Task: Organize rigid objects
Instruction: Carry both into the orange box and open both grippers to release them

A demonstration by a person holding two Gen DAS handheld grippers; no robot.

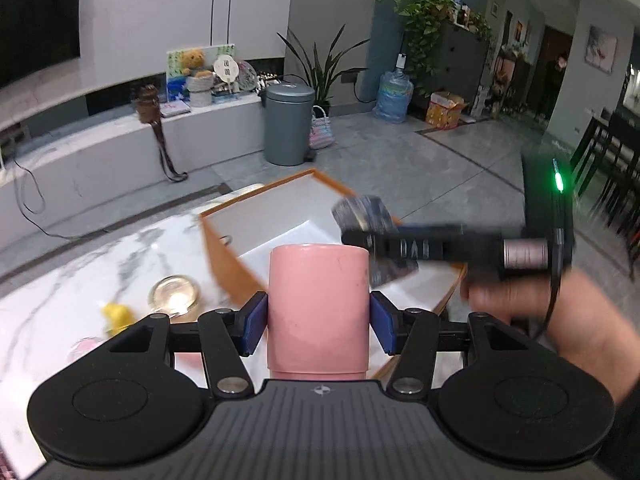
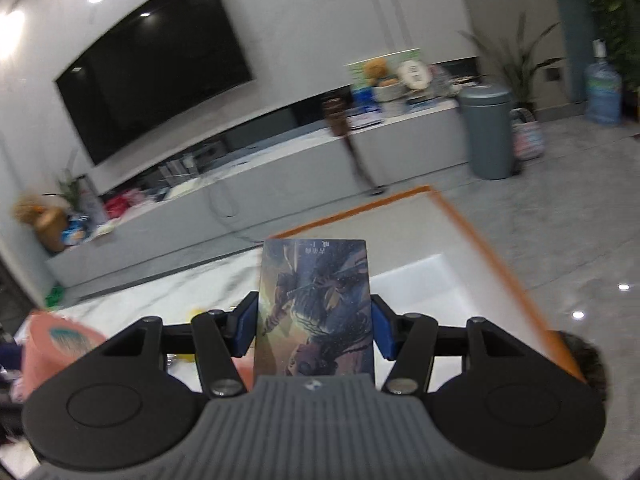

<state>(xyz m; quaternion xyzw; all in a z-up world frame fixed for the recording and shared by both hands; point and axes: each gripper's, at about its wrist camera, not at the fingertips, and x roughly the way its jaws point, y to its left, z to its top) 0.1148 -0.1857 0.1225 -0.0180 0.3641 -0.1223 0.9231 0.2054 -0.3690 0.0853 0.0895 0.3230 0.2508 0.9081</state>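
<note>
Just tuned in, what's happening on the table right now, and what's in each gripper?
A person is tidying items into the orange box on the marble table. The left hand-held gripper is shut on a pink cup; the right hand-held gripper is shut on a small illustrated box. Both are held above the table near the orange box. A glass jar and a yellow item remain on the table.

- A white marble table [image 1: 60, 280] carries everything.
- An orange box [image 1: 224, 256], open-topped, stands at its far edge.
- A glass jar [image 1: 174, 294] and a yellow item [image 1: 116, 314] lie just beside the box.
</note>
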